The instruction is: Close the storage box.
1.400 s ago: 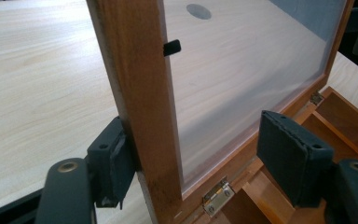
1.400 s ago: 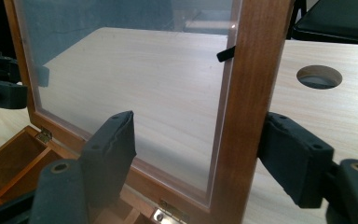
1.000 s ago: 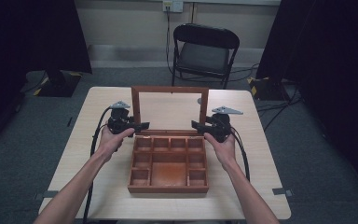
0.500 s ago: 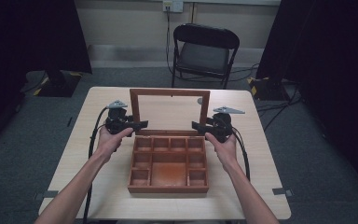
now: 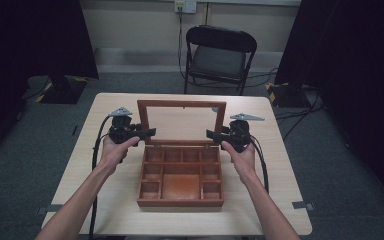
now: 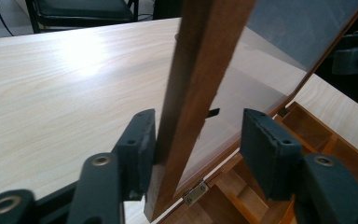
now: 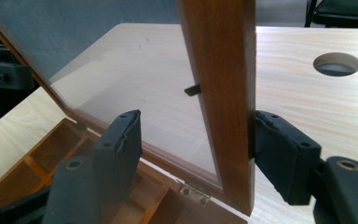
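Observation:
A wooden compartment box (image 5: 180,202) lies open mid-table, its glass-paned lid (image 5: 181,104) standing upright at the back. My left gripper (image 5: 147,132) straddles the lid's left side rail (image 6: 200,70). Its jaws (image 6: 198,135) have just been closing: one pad rests against the rail, while the other stands off with a gap. My right gripper (image 5: 212,135) straddles the right side rail (image 7: 223,93). There the outer pad of the right gripper (image 7: 198,135) touches the rail's edge and the inner pad is clear of the glass.
The box sits on a pale wooden table (image 5: 280,200) with a round cable hole (image 7: 336,64) behind the lid. A black folding chair (image 5: 220,55) stands beyond the far edge. Dark curtains hang at both sides.
The lid's top rail sits slightly lower in the high view than a second ago. Both hands have stayed beside the lid's side rails.

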Tool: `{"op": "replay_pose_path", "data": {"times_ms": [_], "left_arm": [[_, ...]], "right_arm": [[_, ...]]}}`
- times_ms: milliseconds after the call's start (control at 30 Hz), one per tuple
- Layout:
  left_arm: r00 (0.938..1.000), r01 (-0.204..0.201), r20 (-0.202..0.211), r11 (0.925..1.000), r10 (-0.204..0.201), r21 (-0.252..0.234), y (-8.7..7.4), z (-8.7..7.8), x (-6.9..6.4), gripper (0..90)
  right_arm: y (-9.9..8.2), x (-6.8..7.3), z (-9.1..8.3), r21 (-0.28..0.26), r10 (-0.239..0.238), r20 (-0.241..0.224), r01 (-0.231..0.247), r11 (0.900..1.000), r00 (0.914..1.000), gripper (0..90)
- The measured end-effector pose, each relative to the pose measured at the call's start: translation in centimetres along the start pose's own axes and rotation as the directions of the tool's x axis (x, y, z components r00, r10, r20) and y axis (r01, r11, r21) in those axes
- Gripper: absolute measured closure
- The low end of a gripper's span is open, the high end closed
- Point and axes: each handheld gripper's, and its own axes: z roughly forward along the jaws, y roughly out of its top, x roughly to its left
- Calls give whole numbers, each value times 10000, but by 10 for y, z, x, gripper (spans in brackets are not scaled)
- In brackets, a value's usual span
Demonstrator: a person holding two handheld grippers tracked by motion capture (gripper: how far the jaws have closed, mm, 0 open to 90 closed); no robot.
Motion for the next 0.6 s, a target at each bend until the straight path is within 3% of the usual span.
{"op": "replay_pose_path", "data": {"times_ms": [200,600], "left_arm": [[9998,92,199,10000,-92,7,-1,-4,3,529],[9999,28,166,9993,-34,372,1,-6,-4,492]], "right_arm": [[4,-1,-5,9,247,-315,-247,9997,9992,353],[2,5,-15,206,383,-55,-382,9991,9993,376]]}}
